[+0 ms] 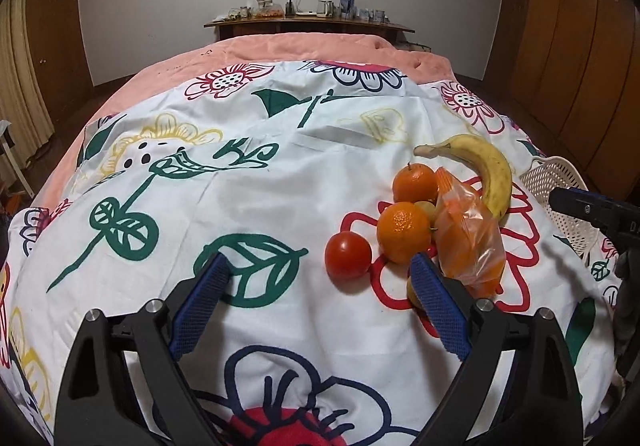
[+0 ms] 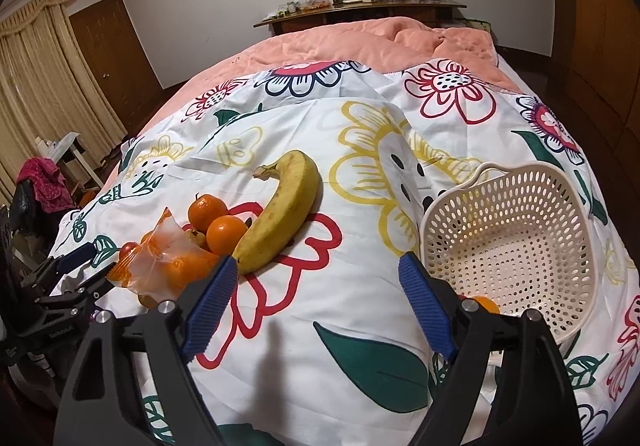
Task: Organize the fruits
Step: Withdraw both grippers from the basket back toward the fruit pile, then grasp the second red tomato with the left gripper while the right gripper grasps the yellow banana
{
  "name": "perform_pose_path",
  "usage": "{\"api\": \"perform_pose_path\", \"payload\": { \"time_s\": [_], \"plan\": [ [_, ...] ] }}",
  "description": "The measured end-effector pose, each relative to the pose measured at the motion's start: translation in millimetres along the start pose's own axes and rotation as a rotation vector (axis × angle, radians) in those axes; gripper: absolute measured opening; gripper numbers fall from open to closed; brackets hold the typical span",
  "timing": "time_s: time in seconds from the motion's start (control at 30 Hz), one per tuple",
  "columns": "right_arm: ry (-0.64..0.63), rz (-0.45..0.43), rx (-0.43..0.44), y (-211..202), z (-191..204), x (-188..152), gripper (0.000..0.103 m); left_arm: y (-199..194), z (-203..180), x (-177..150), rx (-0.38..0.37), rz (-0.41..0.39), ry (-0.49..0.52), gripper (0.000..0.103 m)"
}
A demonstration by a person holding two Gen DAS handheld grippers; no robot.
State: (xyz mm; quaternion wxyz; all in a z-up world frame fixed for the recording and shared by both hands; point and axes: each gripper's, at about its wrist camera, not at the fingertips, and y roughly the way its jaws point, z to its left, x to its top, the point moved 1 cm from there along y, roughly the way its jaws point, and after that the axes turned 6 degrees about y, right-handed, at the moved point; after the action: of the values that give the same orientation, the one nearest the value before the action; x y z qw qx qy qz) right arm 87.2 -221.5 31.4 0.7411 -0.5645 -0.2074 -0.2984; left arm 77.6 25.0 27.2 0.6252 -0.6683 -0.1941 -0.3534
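Left tool (image 1: 318, 266) pitched downward, jaws wide, empty, right tool (image 2: 320, 270) likewise, jaws wide, empty

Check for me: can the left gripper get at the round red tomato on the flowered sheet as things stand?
Probably yes. The left gripper is open over the flowered sheet, and the round red tomato lies just ahead with bare cloth on its near side. Only the orange crowds its right.

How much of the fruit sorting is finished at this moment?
Little is done. Only one orange seems to sit in the white basket, partly hidden. Both the left gripper and the right gripper are open and empty. The banana, two oranges, tomato and bagged fruit remain on the quilt.
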Motion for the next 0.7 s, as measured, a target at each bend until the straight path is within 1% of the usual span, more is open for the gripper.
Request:
{"api": "perform_pose_path", "payload": {
  "time_s": [0.07, 0.1, 0.13, 0.17, 0.2, 0.27, 0.5, 0.6, 0.7],
  "plan": [
    [-0.001, 0.001, 0.001, 0.2, 0.3, -0.3, 0.083, 1.8, -0.2, 2.1, -0.008, -0.001, 0.006, 0.081],
    [-0.001, 0.002, 0.002, 0.2, 0.3, -0.4, 0.083, 2.8, -0.4, 3.1, -0.01, -0.001, 0.009, 0.078],
    [-0.001, 0.002, 0.002, 0.1, 0.0, -0.2, 0.083, 3.9, -0.3, 3.7, -0.011, 0.001, 0.011, 0.072],
    [-0.001, 0.003, 0.003, 0.0, -0.3, -0.3, 0.083, 5.3, 0.1, 4.5, -0.013, 0.003, 0.013, 0.069],
    [0.0, 0.003, 0.004, 0.2, -0.4, -0.3, 0.082, 6.7, 0.4, 5.2, -0.02, 0.004, 0.013, 0.068],
    [0.001, 0.005, 0.004, 1.0, -0.2, -0.3, 0.083, 9.3, 1.2, 5.6, -0.03, 0.01, 0.015, 0.061],
    [0.0, 0.007, 0.004, 1.7, 0.1, -0.7, 0.083, 21.3, -3.7, 7.6, -0.047, 0.053, 0.058, 0.05],
    [0.0, 0.007, 0.004, 1.6, 0.1, -0.7, 0.083, 25.6, -2.6, 7.1, -0.048, 0.062, 0.057, 0.047],
    [0.001, 0.008, 0.004, 3.0, 0.0, -0.9, 0.082, 24.1, -1.4, 7.7, -0.059, 0.058, 0.048, 0.041]
  ]
}}
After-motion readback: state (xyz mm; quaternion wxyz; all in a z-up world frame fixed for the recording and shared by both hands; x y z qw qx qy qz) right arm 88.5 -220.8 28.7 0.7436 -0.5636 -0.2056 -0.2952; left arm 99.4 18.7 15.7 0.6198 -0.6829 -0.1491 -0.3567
